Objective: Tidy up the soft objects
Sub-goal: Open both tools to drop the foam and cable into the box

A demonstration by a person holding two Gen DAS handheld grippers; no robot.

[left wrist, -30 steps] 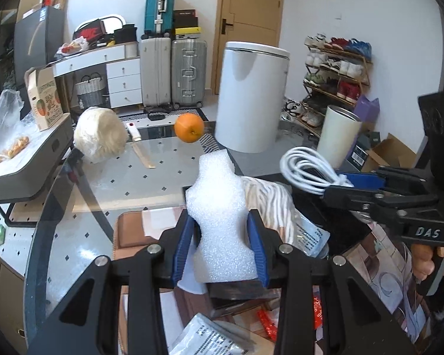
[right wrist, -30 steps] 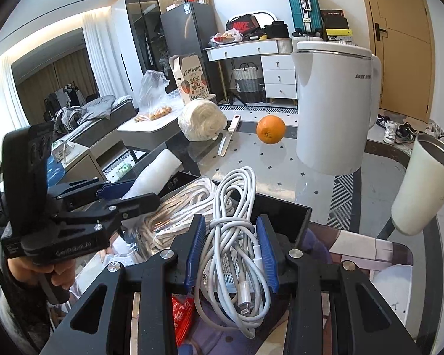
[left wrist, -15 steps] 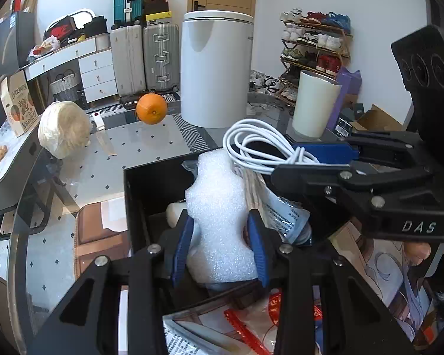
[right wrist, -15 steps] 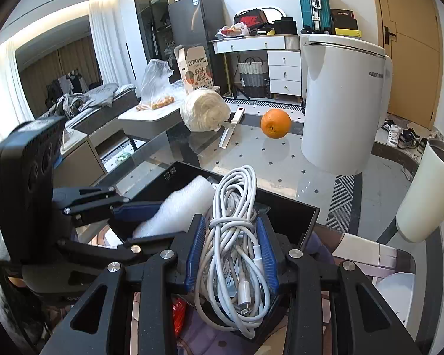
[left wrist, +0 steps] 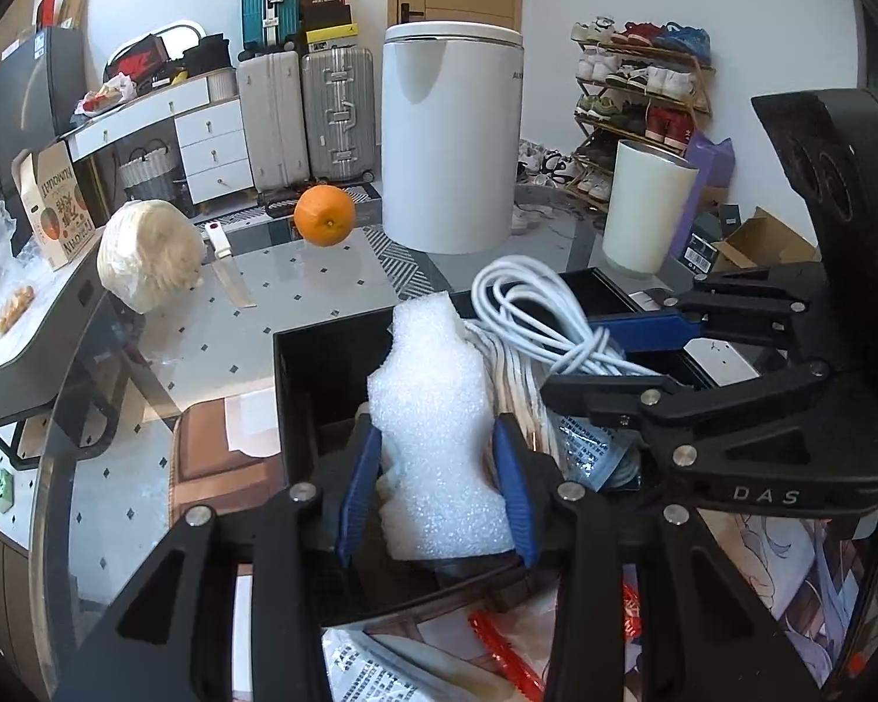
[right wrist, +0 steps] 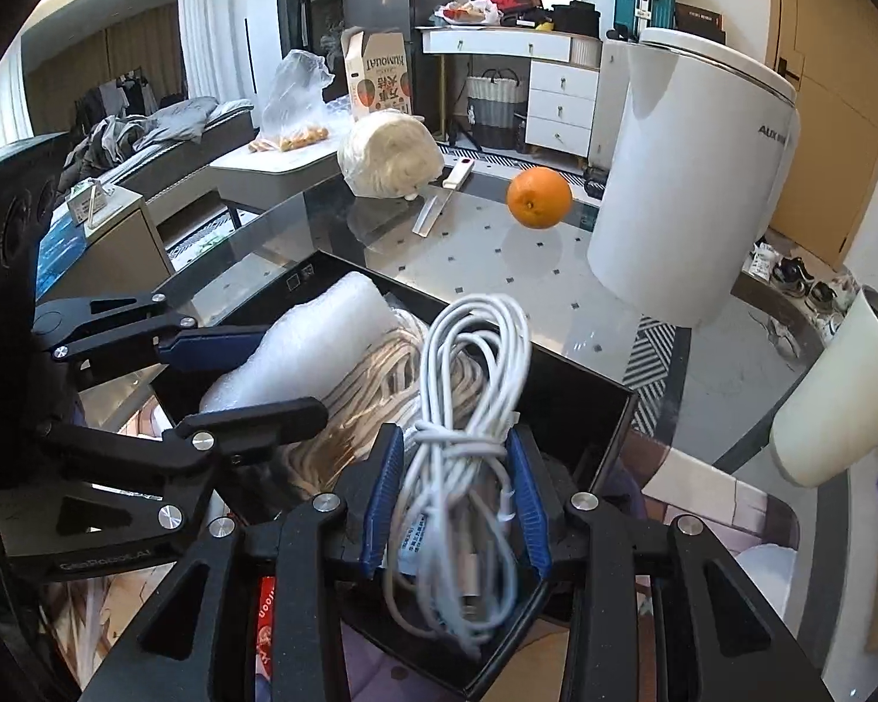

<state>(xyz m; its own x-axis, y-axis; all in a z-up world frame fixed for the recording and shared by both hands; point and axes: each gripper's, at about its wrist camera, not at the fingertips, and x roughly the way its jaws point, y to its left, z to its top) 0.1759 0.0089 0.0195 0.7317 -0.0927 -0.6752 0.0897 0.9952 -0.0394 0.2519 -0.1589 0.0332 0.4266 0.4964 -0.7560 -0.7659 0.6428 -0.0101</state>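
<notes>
My left gripper is shut on a white foam piece and holds it inside the black box. My right gripper is shut on a coiled white cable and holds it over the same box, to the right of the foam. A beige rope bundle and a plastic packet lie in the box between the two grippers. The right gripper also shows in the left wrist view.
On the glass table stand an orange, a white yarn ball, a knife, a big white canister and a white cup. Packets and red wrappers lie in front of the box.
Both grippers moved forward and down over the black box with their loads. The foam now sits inside the box and the cable hangs lower, beside it.
</notes>
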